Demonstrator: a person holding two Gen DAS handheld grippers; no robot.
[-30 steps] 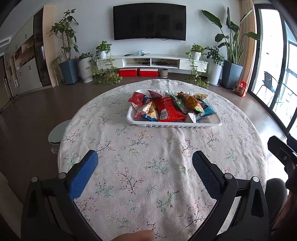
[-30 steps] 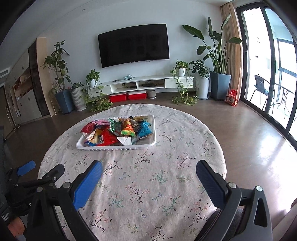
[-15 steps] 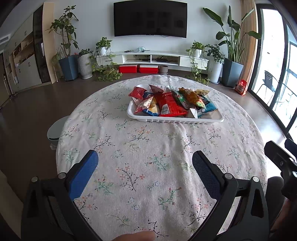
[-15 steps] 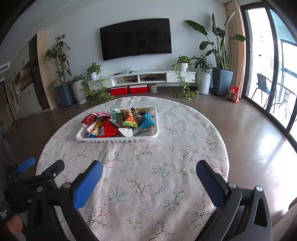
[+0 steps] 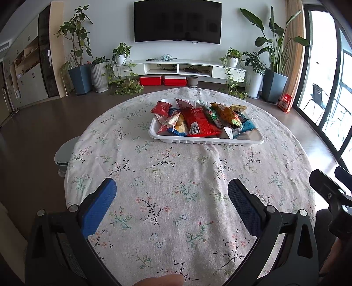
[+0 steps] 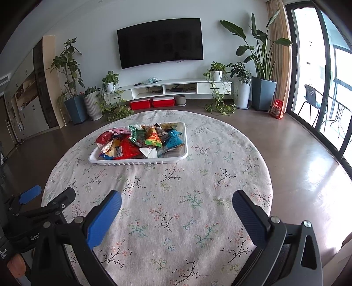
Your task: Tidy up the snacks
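Centrally on the round table, on its floral tablecloth (image 5: 167,198), sits a white plastic tray (image 5: 205,140) with a ribbed wall, and it holds a loose heap of snack packets (image 5: 202,120). At the left end of the tray a small red packet (image 5: 161,108) rests on the rim, tilted up, with a pale pink-and-white bag (image 5: 173,123) just below it. A large red bag (image 5: 199,123) with a barcode panel lies across the middle, partly over its neighbours. To its right an orange-yellow bag (image 5: 226,114) leans over a green one, and a blue packet (image 5: 246,125) lies flat at the right end near a folded white wrapper (image 5: 228,133). From the right wrist view the same tray (image 6: 140,162) appears left of centre, the orange bag (image 6: 153,137) on top of the pile and the blue packet (image 6: 175,140) toward the tray's right side, where a strip of bare tray floor shows. Both tools hover over the near part of the cloth, well apart from the tray. The left gripper (image 5: 171,193) is spread wide with nothing between its blue pads, and the right gripper (image 6: 176,205) is likewise released and holds nothing. Beyond the table stand a wall-mounted television (image 5: 177,21), a low white media shelf (image 5: 178,66) with two red boxes (image 5: 162,80) beneath it, and potted plants on either side.
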